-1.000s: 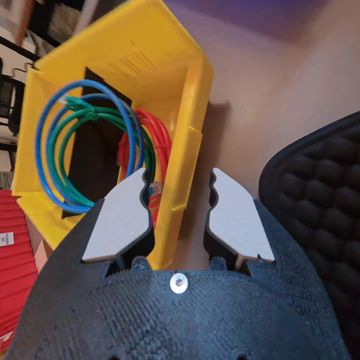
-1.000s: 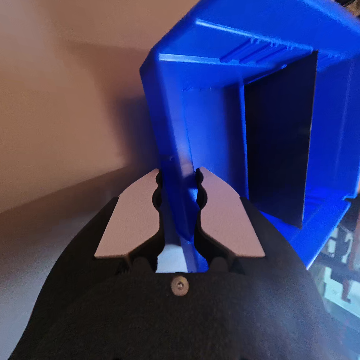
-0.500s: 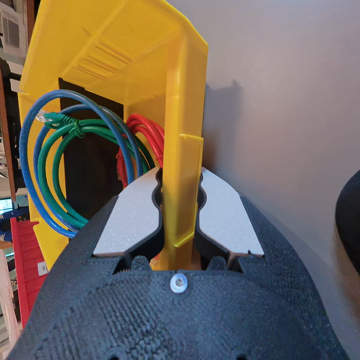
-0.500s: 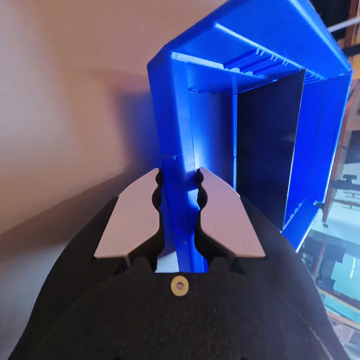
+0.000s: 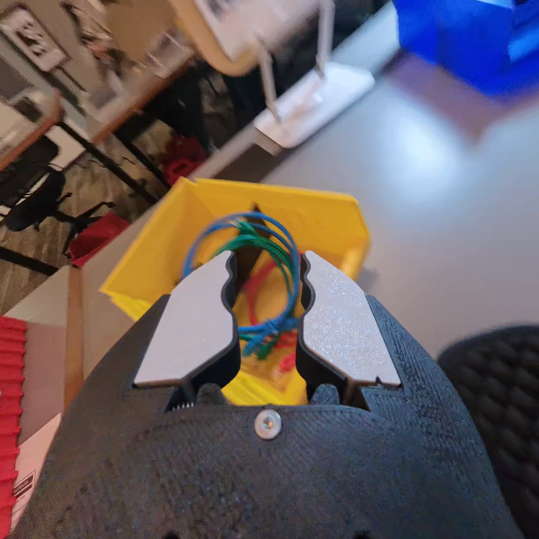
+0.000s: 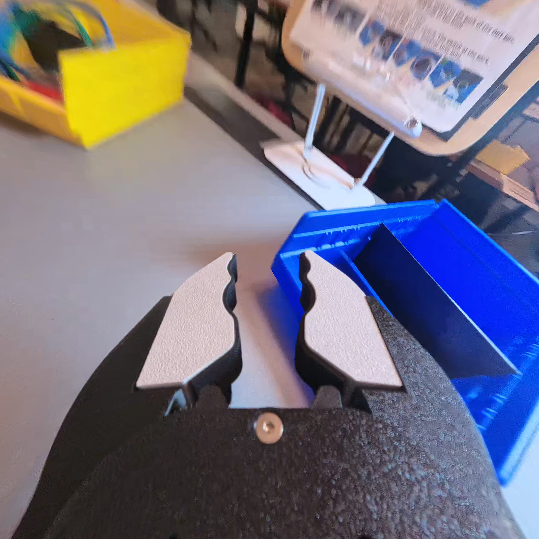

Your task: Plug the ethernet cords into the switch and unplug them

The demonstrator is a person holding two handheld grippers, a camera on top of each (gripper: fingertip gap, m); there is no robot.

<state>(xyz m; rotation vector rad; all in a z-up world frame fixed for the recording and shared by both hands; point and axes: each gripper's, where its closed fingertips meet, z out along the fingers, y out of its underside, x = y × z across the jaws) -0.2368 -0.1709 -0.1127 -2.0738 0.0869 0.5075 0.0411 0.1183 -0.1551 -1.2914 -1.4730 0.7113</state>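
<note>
The left claw [image 5: 267,256] stands with its jaws apart and nothing between them, hanging above the yellow bin [image 5: 163,248] on the grey table [image 5: 437,233]. Inside that bin lie the coiled ethernet cords: a blue cord [image 5: 198,248], a green cord [image 5: 262,242] and a red cord [image 5: 256,280], looped together and rising above the bin's rim, their plug ends bunched near the bottom of the coil. A black divider stands in the bin behind them. Left of the table edge sits a red ribbed object [image 5: 8,393]. At the far edge of the table stands a white wire stand [image 6: 318,175] holding a tilted board with a printed sheet [image 6: 408,58]. A black quilted pad [image 5: 495,393] lies at the near right in the left wrist view. Farther right, the right claw [image 6: 267,256] is likewise open and empty, just beside the near corner of the blue bin [image 6: 466,277], which rests on the table well apart from the yellow one and holds a dark divider panel [image 6: 423,306]. No switch can be made out in either view.
</note>
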